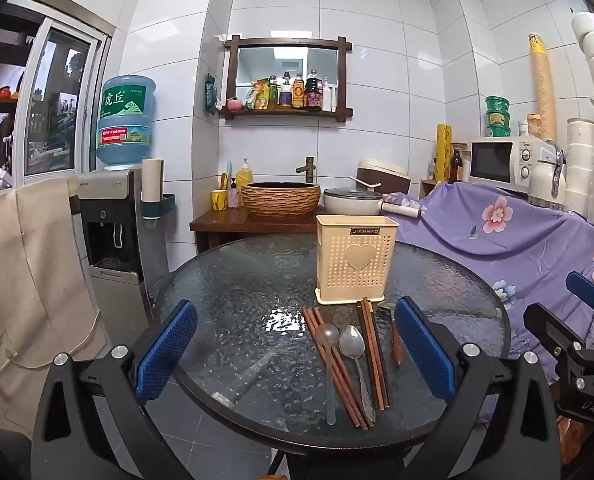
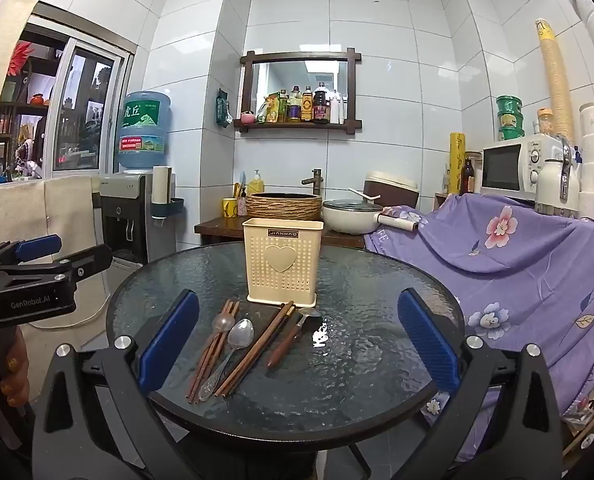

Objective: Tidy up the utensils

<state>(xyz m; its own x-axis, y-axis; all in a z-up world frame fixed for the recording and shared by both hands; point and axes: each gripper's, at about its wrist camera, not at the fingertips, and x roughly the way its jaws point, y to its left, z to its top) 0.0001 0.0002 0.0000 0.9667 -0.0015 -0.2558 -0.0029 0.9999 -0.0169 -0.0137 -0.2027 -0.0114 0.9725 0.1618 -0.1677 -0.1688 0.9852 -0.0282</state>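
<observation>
1. Cream plastic forms the perforated holder [image 1: 355, 260], which stands upright near the middle of the round glass table [image 1: 225, 280]; nothing is seen standing in it, so the task is judged not yet begun.
2. Utensils are laid flat in a row just in front of the holder: a reddish chopstick bundle [image 1: 335, 372] with a translucent spoon [image 1: 328, 360] resting on it, a steel spoon [image 1: 353, 354], a second chopstick pair [image 1: 373, 352] and a wooden-handled utensil [image 1: 395, 340].
3. Long axes are run roughly from the holder toward the near table edge, so handles and tips are pointed at the tongs rather than across them.
4. Both tongs are held wide apart and empty: the left gripper [image 1: 295, 356] and the right gripper [image 2: 297, 344] are hovered above the near edge, with no utensil touched.
5. From the left wrist view the row is seen between the pads, toward the right one; from the right wrist view it is seen toward the left pad.
6. Either tong is judged about equally near; the wooden-handled utensil [image 2: 287, 340] lies closest to the right gripper's centre line.
7. Closing across a shaft is favoured by this lie.
</observation>
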